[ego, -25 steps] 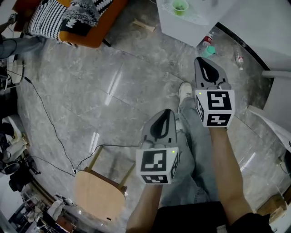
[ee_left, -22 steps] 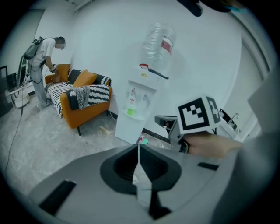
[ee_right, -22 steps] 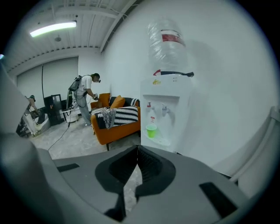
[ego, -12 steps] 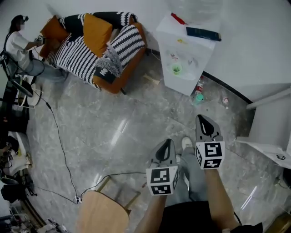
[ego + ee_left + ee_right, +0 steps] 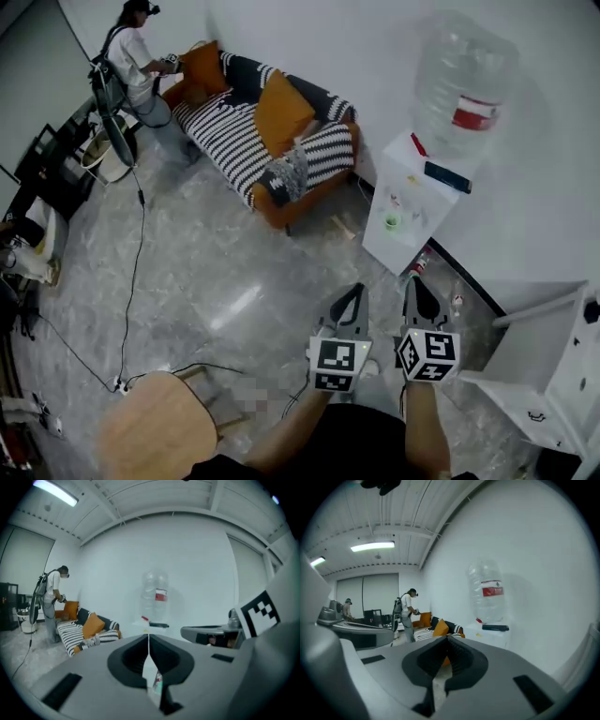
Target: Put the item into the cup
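Observation:
A small green cup [image 5: 392,222] stands on a white side table [image 5: 405,246] against the wall, some way ahead of both grippers. On the same table lie a black flat item [image 5: 447,176] and a red pen [image 5: 417,143], under a big clear water bottle [image 5: 464,84]. My left gripper [image 5: 356,292] and right gripper [image 5: 411,284] are held side by side over the floor, pointing at the table. Both are shut with nothing between the jaws. The left gripper view shows the bottle [image 5: 156,597] and black item [image 5: 158,625]; the right gripper view shows them too, bottle [image 5: 487,590] and item [image 5: 495,627].
A striped sofa [image 5: 246,141] with orange cushions stands at the back, with a person [image 5: 131,58] beside it. A wooden stool [image 5: 155,436] sits near left, and a cable [image 5: 131,281] runs over the floor. A white shelf unit [image 5: 548,380] is at right. A small bottle [image 5: 413,267] lies at the table's foot.
The head view has swung upward from the floor to take in the room, sofa and table. Both grippers stay shut and side by side, now smaller and lower in the picture.

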The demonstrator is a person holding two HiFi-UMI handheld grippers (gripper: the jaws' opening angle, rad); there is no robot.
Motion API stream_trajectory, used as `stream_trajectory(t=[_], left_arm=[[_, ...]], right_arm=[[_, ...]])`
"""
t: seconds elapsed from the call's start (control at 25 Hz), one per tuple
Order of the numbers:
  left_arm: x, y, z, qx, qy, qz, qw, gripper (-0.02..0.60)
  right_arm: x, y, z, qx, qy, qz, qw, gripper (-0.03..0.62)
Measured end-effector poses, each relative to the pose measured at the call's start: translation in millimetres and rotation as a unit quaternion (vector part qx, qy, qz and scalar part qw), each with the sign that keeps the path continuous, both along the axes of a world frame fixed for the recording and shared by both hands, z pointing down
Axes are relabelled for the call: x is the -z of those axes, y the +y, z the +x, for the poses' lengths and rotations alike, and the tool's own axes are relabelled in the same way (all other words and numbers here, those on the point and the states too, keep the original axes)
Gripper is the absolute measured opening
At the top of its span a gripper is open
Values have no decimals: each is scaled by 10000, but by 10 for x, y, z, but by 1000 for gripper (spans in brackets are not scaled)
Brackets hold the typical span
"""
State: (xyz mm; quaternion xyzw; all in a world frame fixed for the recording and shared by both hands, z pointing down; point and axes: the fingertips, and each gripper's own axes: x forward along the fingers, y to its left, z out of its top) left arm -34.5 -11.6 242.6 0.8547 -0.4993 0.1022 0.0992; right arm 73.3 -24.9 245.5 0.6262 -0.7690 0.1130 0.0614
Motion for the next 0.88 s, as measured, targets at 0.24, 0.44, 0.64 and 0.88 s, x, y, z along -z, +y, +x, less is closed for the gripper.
stream_trajectory(t=[0.24,0.44,0.64,0.88], left_arm=[[828,3,46,-23,215,906,9957,14],[991,24,204,-117,306,1121,9932,14],[935,-21,384,-271,239,1051,9938,14],[895,-101,437,-298,202,979,9945,14]], right_arm=[[674,169,-191,359,101,561,9977,11],[941,213,-114,357,536,883,9940,10],[924,178,-61,395,598,884,9935,9],[957,74,-101,534,582,893,9929,11]])
